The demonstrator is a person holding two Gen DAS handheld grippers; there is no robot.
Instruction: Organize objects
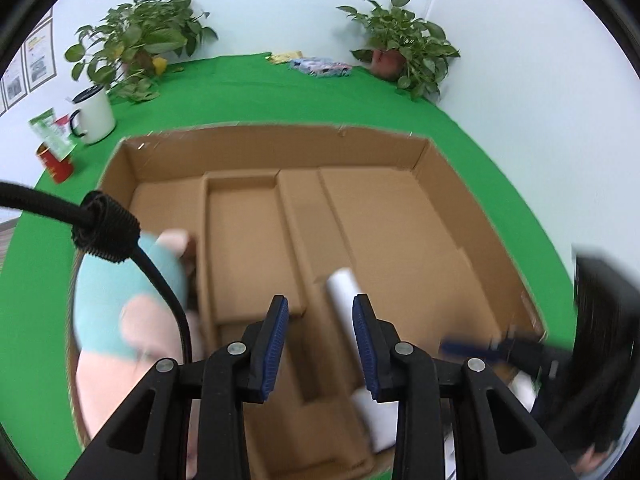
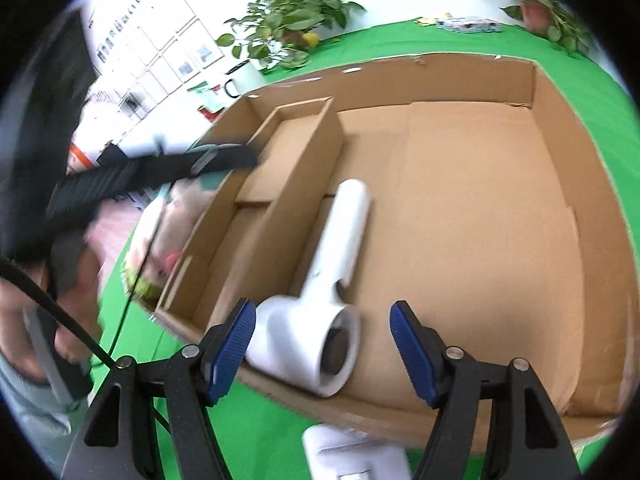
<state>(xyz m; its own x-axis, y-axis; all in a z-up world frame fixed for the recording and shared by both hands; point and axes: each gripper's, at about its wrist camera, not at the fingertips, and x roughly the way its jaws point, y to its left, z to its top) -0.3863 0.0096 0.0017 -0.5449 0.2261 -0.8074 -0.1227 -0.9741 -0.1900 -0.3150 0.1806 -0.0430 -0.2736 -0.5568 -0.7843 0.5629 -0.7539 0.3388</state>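
A white plastic hair dryer (image 2: 320, 304) with a smooth cylindrical handle and a short fat barrel lies on the floor of a wide, shallow brown cardboard box (image 2: 560, 208). It rests in the large open section, against the near wall, just right of a tall cardboard divider (image 2: 288, 208). The handle points toward the far wall and the dark round mouth of the barrel faces the near right. In the left wrist view the same dryer (image 1: 342, 292) shows as a blurred white tube.

No brand or lettering can be read on the dryer. The framed sheets on the wall and the printing on the red tin (image 1: 56, 162) and the green packet (image 1: 50, 132) are too small and blurred to make out.

The box stands on a bright green tablecloth (image 1: 280, 92). Left of the divider are narrow compartments that hold nothing visible. A pink and pale blue soft toy (image 1: 128, 304) lies at the box's left wall; whether inside or outside it cannot be told. Beyond the box are a white enamel mug with a dark rim (image 1: 94, 114), two leafy potted plants (image 1: 404, 46) and some flat colourful packets (image 1: 320, 66).

The right gripper (image 2: 322, 346) hangs over the dryer's barrel with its blue pads well apart on either side, touching nothing. The left gripper (image 1: 320, 344) is above the box with its jaws a modest way apart and nothing between them.
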